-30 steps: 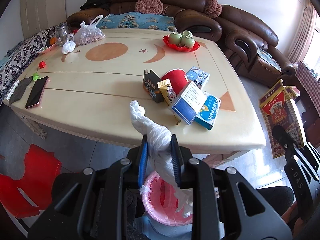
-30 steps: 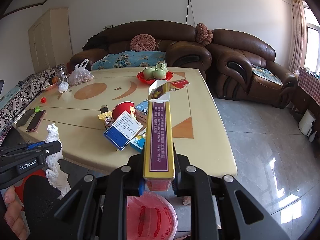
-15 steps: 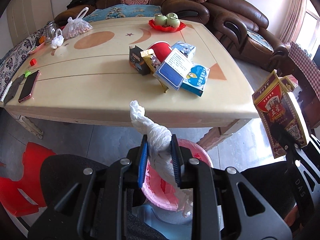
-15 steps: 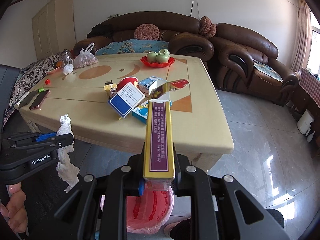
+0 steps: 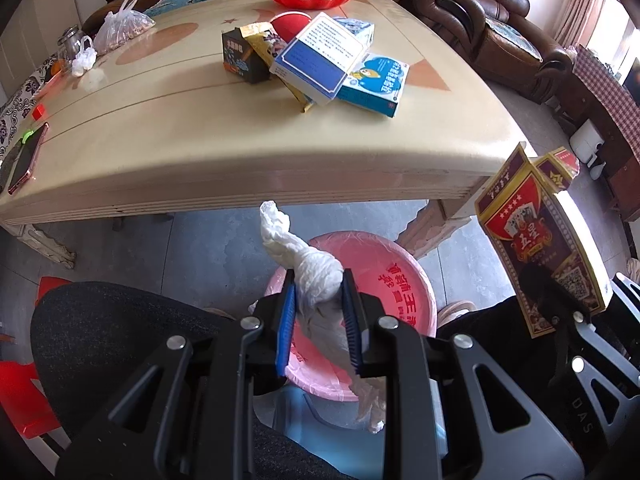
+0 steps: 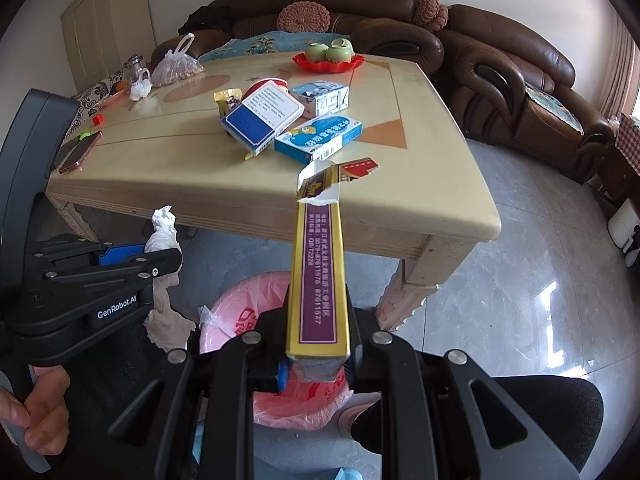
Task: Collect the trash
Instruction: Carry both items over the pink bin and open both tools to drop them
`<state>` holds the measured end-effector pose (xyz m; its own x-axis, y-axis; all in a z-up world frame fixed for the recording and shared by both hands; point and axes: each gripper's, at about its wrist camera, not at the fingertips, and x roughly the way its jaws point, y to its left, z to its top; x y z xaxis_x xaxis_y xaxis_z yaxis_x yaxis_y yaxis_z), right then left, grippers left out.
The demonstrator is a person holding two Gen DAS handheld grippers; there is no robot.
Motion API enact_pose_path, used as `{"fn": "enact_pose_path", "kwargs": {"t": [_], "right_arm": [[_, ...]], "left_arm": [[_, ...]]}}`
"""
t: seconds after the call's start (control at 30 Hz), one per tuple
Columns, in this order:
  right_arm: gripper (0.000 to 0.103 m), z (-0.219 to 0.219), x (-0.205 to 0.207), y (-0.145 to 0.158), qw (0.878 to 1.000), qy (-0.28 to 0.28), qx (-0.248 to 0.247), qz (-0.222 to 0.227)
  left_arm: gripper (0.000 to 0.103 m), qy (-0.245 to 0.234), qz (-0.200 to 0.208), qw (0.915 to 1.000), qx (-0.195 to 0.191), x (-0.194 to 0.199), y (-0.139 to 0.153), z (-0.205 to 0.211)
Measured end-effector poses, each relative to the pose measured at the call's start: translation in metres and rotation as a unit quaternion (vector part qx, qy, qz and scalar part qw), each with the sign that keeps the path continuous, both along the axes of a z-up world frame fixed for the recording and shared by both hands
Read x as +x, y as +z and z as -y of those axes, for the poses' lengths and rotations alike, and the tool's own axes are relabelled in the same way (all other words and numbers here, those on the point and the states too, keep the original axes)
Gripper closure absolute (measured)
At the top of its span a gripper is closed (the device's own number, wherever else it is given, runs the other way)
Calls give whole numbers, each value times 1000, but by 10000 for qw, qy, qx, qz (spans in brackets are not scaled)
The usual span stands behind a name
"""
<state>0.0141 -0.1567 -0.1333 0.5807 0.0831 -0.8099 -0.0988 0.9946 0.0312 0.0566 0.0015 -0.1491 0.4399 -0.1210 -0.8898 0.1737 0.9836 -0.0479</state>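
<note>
Left hand-held gripper point(image 5: 318, 316) pinches a crumpled white tissue point(image 5: 308, 268) above the pink-lined bin point(image 5: 400, 280). Right hand-held gripper point(image 6: 318, 360) clamps a long card box point(image 6: 318, 276) (red face shows only in left view). Glossy bench point(image 6: 200, 168) behind.

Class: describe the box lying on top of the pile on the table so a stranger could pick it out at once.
Start at the cream table. Near its middle is a heap of boxes; the blue-and-white box leans tilted over them. Only it has a white text panel above a solid dark-blue band.
</note>
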Motion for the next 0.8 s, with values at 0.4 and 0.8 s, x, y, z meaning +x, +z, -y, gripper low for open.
{"fn": "enact_pose_path", "kwargs": {"t": [0.4, 0.8], "right_arm": [[83, -5, 22, -63, 9972, 141, 60, -736], [83, -14, 40, -123, 9886, 228, 63, -1489]], "left_arm": [[80, 37, -637, 9980, 17, 23, -59, 2], [80, 249, -1407, 9897, -71, 49, -127, -4]]}}
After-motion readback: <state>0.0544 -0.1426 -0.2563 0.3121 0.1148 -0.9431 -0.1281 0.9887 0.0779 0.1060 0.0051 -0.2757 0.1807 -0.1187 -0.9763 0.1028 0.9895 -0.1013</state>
